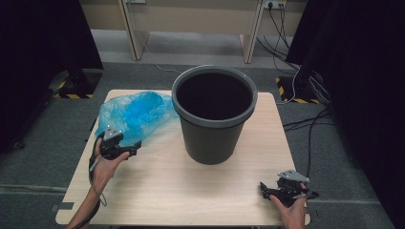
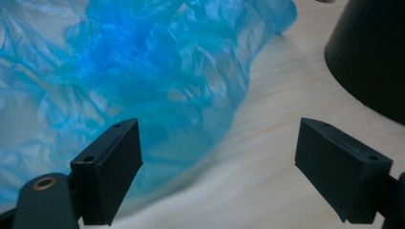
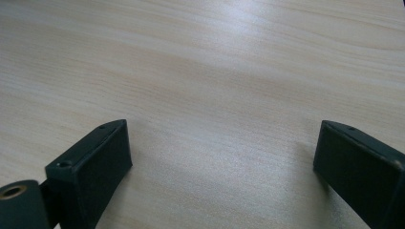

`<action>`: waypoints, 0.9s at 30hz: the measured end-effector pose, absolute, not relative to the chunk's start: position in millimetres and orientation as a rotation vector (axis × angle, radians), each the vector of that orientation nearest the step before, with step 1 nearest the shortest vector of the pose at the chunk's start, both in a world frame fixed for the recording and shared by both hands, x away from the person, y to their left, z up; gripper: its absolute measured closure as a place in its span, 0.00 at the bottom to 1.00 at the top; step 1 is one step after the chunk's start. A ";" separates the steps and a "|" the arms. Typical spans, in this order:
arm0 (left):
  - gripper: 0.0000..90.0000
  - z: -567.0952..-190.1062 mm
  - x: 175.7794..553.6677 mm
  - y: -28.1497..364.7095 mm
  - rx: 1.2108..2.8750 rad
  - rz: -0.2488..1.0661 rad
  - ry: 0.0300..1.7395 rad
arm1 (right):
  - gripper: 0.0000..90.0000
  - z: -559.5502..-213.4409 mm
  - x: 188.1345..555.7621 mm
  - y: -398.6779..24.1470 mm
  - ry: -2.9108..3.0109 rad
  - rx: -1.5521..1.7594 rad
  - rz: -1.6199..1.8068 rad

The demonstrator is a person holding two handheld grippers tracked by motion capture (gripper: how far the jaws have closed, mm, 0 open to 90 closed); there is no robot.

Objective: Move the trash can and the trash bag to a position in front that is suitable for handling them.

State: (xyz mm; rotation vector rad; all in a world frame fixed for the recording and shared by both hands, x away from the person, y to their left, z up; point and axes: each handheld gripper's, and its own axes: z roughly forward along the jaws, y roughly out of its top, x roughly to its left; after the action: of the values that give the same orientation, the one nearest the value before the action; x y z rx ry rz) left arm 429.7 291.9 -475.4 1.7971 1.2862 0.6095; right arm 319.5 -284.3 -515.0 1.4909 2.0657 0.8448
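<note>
The wooden worktop carries 2 items: a dark grey bin standing upright near its far centre, mouth up, and a crumpled blue plastic bag lying at the far left, its right edge touching or just beside the bin wall; which of the 2 cannot be told.

Left tool: held in the person's left hand at the near edge of the bag, pointing toward the bin. The jaws are spread wide and released. In the left gripper view, the bag lies directly ahead of the left tool, with its near edge running between the jaws; 1 jaw overlaps the plastic, the other stands over bare wood. Nothing is gripped. The bin shows at the upper right of that view.

Right tool: held in the right hand at the near right corner of the worktop, well apart from bin and bag. In the right gripper view, the right tool has its jaws spread wide, released, over bare worktop.
</note>
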 end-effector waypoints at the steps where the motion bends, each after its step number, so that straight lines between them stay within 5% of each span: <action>1: 0.17 -474.7 441.0 289.3 1.806 0.607 1.291 | 0.07 -515.0 319.5 -284.1 2.066 1.493 0.845; 5: 0.19 -475.8 458.6 282.9 1.824 0.597 1.303 | 0.06 -515.0 319.7 -283.9 2.066 1.493 0.846; 8: 0.40 -480.7 473.7 277.9 1.839 0.593 1.312 | 0.06 -514.9 319.8 -283.8 2.068 1.493 0.848; 11: 0.72 -487.6 480.8 274.5 1.888 0.560 1.295 | 0.06 -514.8 319.8 -283.8 2.070 1.494 0.847; 12: 0.72 -488.9 480.4 274.0 1.902 0.562 1.292 | 0.06 -514.8 319.8 -283.8 2.070 1.494 0.847; 13: 0.86 -489.9 478.5 273.3 1.907 0.564 1.285 | 0.06 -514.8 319.8 -283.8 2.071 1.494 0.848; 15: 0.93 -490.2 470.8 273.2 1.917 0.535 1.261 | 0.06 -514.8 319.9 -283.8 2.071 1.493 0.848; 27: 0.89 -494.7 376.1 278.9 2.019 0.414 1.124 | 0.06 -515.1 320.4 -283.5 2.071 1.488 0.846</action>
State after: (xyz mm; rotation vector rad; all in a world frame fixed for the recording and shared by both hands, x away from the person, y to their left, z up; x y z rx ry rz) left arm 376.1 278.9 -494.7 2.0188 1.1241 0.4142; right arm 320.4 -283.5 -515.1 1.4878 2.0713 0.8463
